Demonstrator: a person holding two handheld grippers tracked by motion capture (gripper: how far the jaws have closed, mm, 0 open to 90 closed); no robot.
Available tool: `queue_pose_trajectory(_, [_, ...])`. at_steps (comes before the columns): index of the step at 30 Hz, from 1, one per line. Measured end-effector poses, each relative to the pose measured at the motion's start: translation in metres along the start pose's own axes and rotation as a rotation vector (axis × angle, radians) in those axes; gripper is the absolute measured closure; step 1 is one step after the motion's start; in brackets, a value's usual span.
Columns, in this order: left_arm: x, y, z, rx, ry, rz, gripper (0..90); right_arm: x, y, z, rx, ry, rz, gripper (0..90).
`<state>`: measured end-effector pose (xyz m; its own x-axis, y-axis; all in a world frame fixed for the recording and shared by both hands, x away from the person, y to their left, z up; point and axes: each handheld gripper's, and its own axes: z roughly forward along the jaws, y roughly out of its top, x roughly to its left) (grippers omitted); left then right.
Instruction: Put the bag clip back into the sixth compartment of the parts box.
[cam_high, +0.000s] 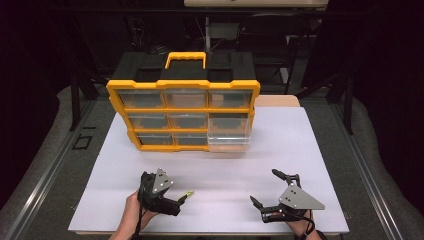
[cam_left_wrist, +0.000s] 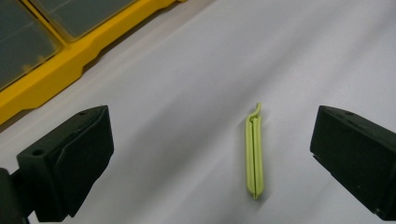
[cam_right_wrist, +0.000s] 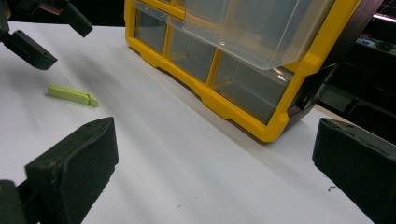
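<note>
The green clip, lower centre, looks light, stiff and slippery; best pinched across its long sides; the left claw gapes wide, empty; right claw likewise.

No legible text, labels, brands or numbers anywhere: none on the yellow organizer, the green clip, or the white tabletop.

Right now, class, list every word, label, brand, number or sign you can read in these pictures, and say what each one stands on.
None can be read.
The yellow organizer, its clear drawer, the green clip, the white board and both grippers, left and right, carry no legible print.
</note>
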<state>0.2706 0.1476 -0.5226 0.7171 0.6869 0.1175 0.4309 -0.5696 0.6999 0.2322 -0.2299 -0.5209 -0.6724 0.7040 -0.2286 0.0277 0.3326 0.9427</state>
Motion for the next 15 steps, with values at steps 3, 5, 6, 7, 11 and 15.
queue_pose_trajectory(3, [-0.002, 0.002, 0.008, 0.044, -0.004, 0.006, 0.0, 0.0, 0.0, 0.0, 0.006, 0.0, -0.001, 0.0])
queue_pose_trajectory(5, [-0.002, 0.002, 0.009, 0.054, -0.004, 0.008, 0.0, 0.0, 0.0, 0.0, 0.007, 0.0, -0.002, 0.0])
queue_pose_trajectory(6, [-0.002, 0.003, 0.011, 0.074, -0.006, 0.011, 0.0, 0.0, 0.0, 0.0, 0.008, 0.001, -0.003, 0.0])
queue_pose_trajectory(7, [-0.002, 0.003, 0.011, 0.074, -0.006, 0.011, 0.0, 0.0, 0.0, 0.0, 0.008, 0.0, -0.004, 0.0])
queue_pose_trajectory(11, [-0.003, 0.004, 0.014, 0.107, -0.004, 0.024, 0.0, 0.0, 0.0, 0.001, 0.014, 0.002, -0.003, 0.0])
queue_pose_trajectory(15, [-0.004, 0.006, 0.017, 0.129, -0.01, 0.036, 0.0, 0.001, 0.0, 0.002, 0.016, 0.005, -0.007, 0.0])
